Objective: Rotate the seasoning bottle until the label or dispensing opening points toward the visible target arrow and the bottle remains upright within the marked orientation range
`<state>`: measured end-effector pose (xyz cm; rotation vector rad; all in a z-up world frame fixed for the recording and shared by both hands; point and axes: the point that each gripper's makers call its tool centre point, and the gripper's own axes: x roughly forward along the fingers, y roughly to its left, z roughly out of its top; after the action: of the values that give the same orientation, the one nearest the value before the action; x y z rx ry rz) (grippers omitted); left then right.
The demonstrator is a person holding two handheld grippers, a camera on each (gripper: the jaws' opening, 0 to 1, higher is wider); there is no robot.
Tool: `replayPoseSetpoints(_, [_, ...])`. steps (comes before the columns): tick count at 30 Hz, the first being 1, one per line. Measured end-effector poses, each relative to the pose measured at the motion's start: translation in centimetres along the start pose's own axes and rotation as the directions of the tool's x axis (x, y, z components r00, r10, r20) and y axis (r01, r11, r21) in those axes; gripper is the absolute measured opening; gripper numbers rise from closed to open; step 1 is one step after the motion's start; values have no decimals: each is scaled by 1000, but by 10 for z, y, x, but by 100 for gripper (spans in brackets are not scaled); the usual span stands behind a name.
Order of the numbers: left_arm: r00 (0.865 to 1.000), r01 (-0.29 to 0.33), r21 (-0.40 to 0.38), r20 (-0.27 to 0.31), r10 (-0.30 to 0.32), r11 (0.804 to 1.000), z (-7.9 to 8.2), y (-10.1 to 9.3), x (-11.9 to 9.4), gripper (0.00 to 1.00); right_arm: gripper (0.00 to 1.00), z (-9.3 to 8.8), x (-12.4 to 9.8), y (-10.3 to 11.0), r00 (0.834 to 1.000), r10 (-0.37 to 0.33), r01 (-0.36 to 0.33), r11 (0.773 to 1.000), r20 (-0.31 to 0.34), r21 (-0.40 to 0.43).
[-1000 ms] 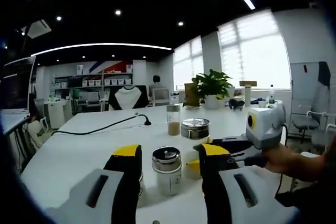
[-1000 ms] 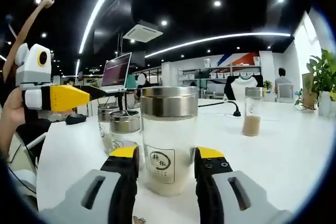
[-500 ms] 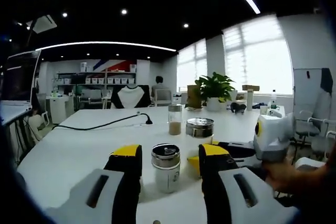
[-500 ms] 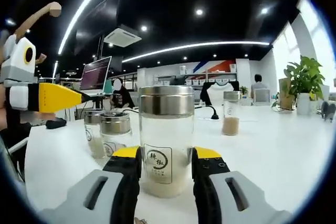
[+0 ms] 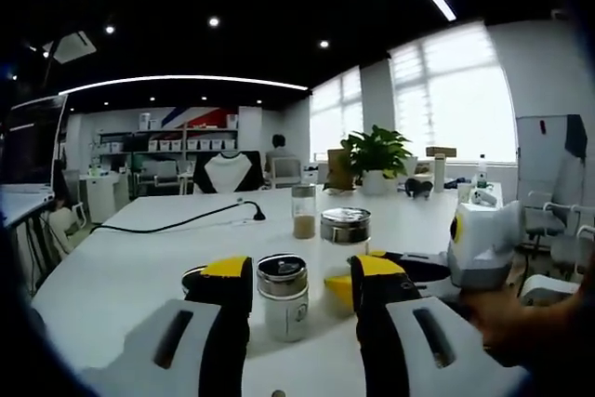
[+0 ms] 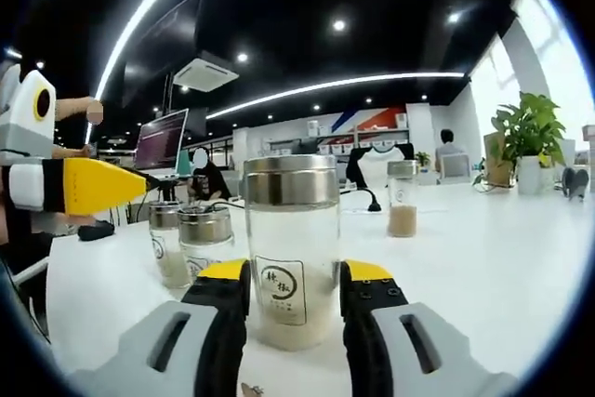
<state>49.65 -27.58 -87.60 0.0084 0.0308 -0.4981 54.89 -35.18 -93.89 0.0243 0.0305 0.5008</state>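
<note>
A tall glass seasoning bottle (image 6: 290,230) with a steel lid stands upright on the white table (image 6: 483,267). Its square label (image 6: 280,287) faces the right gripper view. My right gripper (image 6: 295,271) is shut on its lower part, one yellow-tipped jaw on each side. The left gripper view has the same bottle (image 5: 345,234) ahead to the right, with the right gripper (image 5: 349,276) at its base. My left gripper (image 5: 299,271) is open. A small steel-lidded jar (image 5: 282,295) stands untouched just ahead between its jaws.
Two short jars (image 6: 206,239) (image 6: 166,241) stand left of the held bottle, under the left gripper (image 6: 130,180). A slim bottle with brown contents (image 5: 303,212) stands farther back by a black cable (image 5: 177,223). A potted plant (image 5: 376,155) sits at the far end.
The left gripper view has drifted a little, so the small jar now sits nearer its left jaw. The right gripper still holds the tall bottle, label facing it.
</note>
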Motion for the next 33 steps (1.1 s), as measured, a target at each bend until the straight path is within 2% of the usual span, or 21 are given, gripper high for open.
replayPoseSetpoints(3, [1000, 25, 46, -1, -25, 999, 0, -4, 2, 49, 41, 1, -5, -5, 1000, 5, -5, 1000, -5, 14])
replayPoseSetpoints(6, [1000, 22, 81, -18, -21, 996, 1, -6, 4, 53, 44, 3, -6, -9, 1000, 11, -11, 1000, -14, 17])
replayPoseSetpoints(10, [999, 37, 101, 12, -38, 994, 7, -10, 5, 57, 47, 7, -10, -11, 1000, 22, -22, 1000, -19, 22])
replayPoseSetpoints(13, [999, 25, 144, 30, -30, 989, 11, -9, 4, 57, 49, 19, -18, -7, 997, 72, -71, 997, -12, 30])
replayPoseSetpoints(16, [999, 33, 145, 30, -38, 989, 12, -11, 3, 64, 51, 32, -26, -8, 996, 91, -91, 996, 1, -23])
replayPoseSetpoints(20, [998, 48, 126, 38, -53, 991, 12, -14, 4, 73, 62, 47, -33, -14, 994, 107, -107, 994, 4, -14])
replayPoseSetpoints(24, [999, 31, 135, 28, -35, 990, 10, -12, 6, 76, 72, 65, -39, -20, 992, 122, -122, 992, 35, 1])
replayPoseSetpoints(26, [999, 27, 117, 31, -30, 993, 10, -11, 6, 81, 73, 74, -40, -27, 992, 120, -119, 993, 45, -23])
replayPoseSetpoints(30, [999, 30, 60, 24, -31, 998, 10, -10, 10, 99, 75, 82, -41, -38, 992, 113, -111, 993, 59, -31])
replayPoseSetpoints(33, [998, 50, 82, 20, -51, 995, 10, -14, 10, 100, 75, 83, -37, -44, 992, 115, -112, 993, 55, -40])
